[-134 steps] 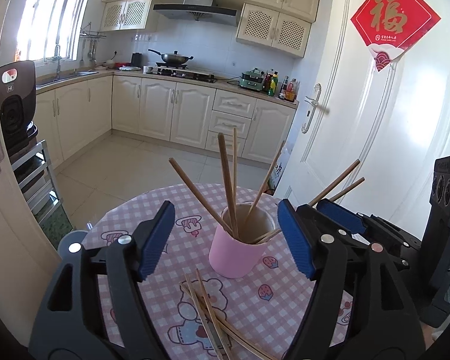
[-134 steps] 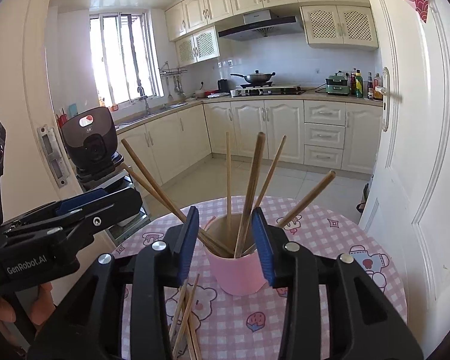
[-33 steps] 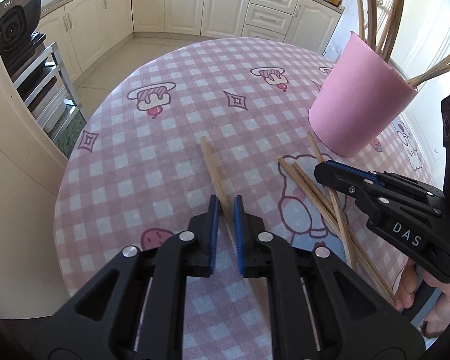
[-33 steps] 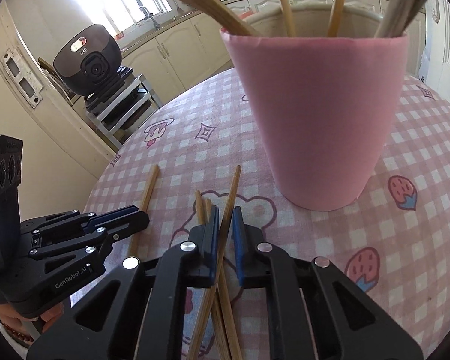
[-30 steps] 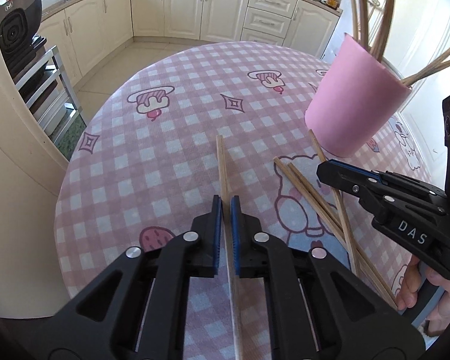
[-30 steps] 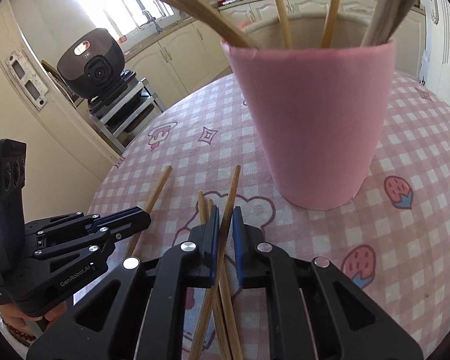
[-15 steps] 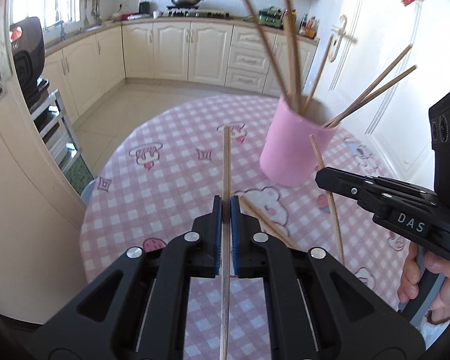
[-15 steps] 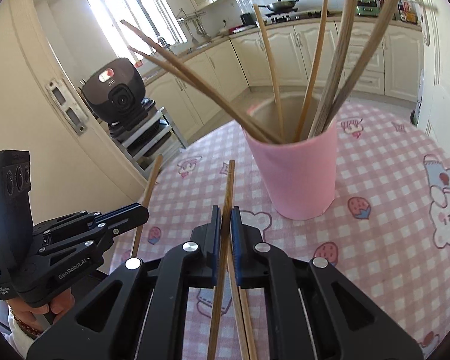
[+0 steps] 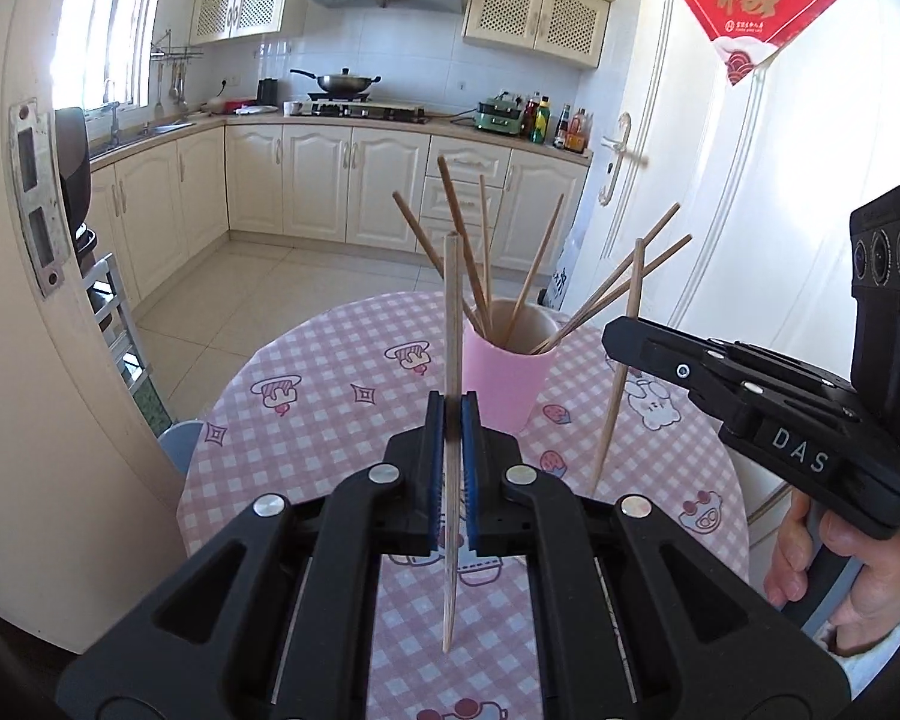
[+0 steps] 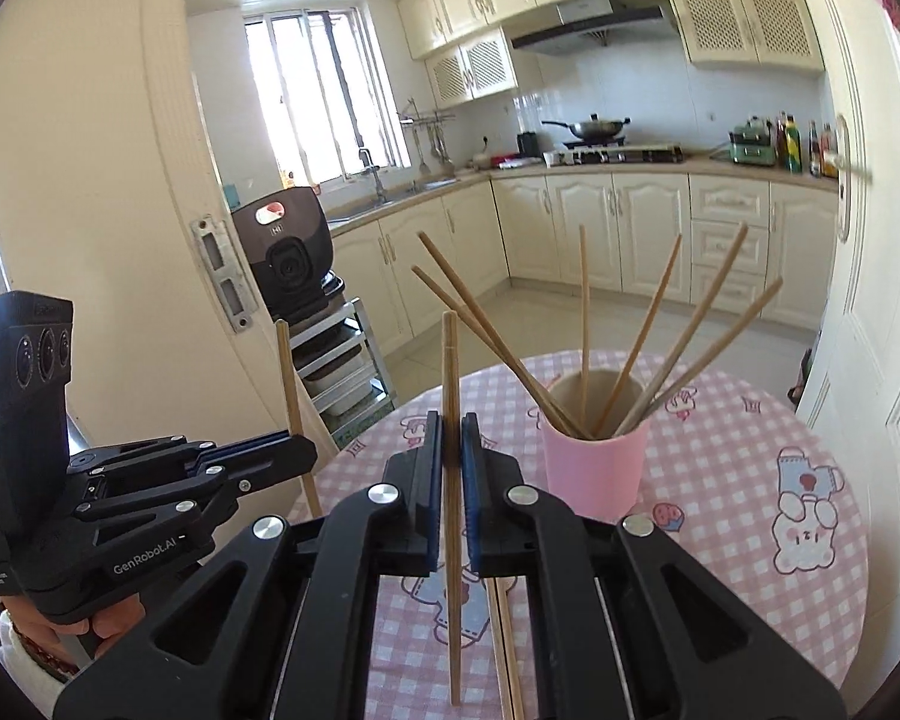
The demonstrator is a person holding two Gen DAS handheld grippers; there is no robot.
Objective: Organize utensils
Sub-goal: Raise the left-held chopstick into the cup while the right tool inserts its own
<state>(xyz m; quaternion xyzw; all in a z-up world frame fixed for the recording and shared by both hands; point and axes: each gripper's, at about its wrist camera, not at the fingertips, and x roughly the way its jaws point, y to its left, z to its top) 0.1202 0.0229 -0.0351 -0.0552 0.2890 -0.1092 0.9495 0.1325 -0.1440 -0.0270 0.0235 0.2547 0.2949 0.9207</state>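
A pink cup (image 9: 504, 378) stands on the round pink checked table (image 9: 306, 420) and holds several wooden chopsticks; it also shows in the right wrist view (image 10: 594, 468). My left gripper (image 9: 452, 420) is shut on a chopstick (image 9: 450, 312), held upright above the table, short of the cup. My right gripper (image 10: 452, 438) is shut on another chopstick (image 10: 450, 372), also upright, left of the cup. The right gripper (image 9: 618, 336) with its chopstick (image 9: 621, 360) shows in the left wrist view, right of the cup. The left gripper (image 10: 297, 450) shows in the right wrist view.
More loose chopsticks (image 10: 504, 630) lie on the table under my right gripper. A white door (image 9: 750, 210) stands close on the right. A metal rack (image 10: 342, 372) with a black appliance (image 10: 288, 252) stands to the left. Kitchen cabinets line the far wall.
Both grippers have lifted their chopsticks off the table and risen well above it, tilting up level. The chopsticks now stand upright near the cup.
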